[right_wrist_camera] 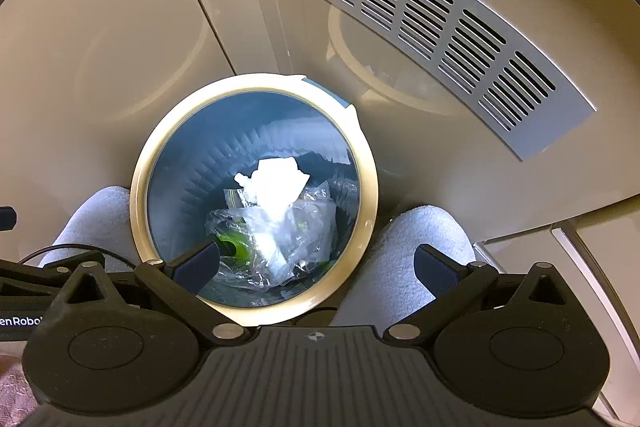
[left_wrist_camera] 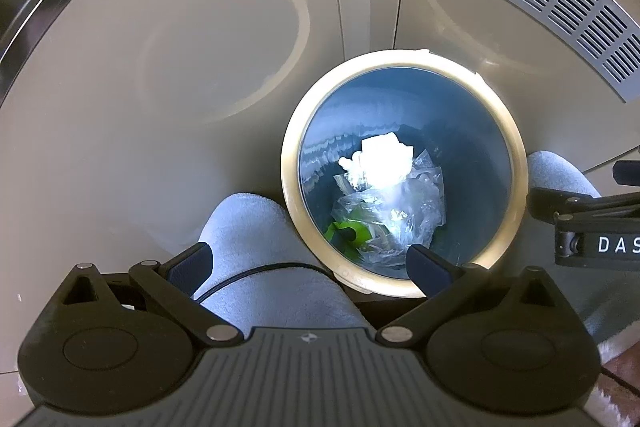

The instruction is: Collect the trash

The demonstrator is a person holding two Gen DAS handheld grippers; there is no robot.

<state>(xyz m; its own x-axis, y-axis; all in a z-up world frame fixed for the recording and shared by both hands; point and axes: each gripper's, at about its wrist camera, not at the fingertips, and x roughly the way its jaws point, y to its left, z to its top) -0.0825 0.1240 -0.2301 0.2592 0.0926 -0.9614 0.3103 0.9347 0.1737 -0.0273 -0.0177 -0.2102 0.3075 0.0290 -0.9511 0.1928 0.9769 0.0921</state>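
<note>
A: What is sitting in the bin (left_wrist_camera: 404,75) from the left wrist view?

B: A round blue bin with a cream rim is standing upright, its mouth facing straight up at both cameras. Deep inside, a crumpled white paper wad (left_wrist_camera: 382,163) is lying toward the far wall, crinkled clear plastic wrap (left_wrist_camera: 404,215) is spreading over the bottom nearer us, and a green piece (left_wrist_camera: 346,233) is peeking out under the plastic on the near side.

A: And the tools?

B: The left gripper (left_wrist_camera: 310,265) is hanging with its jaws spread wide and nothing between them; one fingertip is overlapping the bin's near rim, the other is off to the bin's left. The right gripper (right_wrist_camera: 316,267) is likewise gaping and empty, one finger over the bin's near rim, the other to the bin's right.

A: What is crowding the bin?

B: Pale blue trouser knees (right_wrist_camera: 416,247) are flanking the bin on both sides, close to its rim. Glossy beige cabinet doors (right_wrist_camera: 100,27) are standing just behind the bin, with a slotted grey vent panel (right_wrist_camera: 440,23) above and to the right of it. The mouth itself is looking unobstructed.

A: Any long axis to the trash?

B: None I can tell; the pieces are crumpled.
</note>
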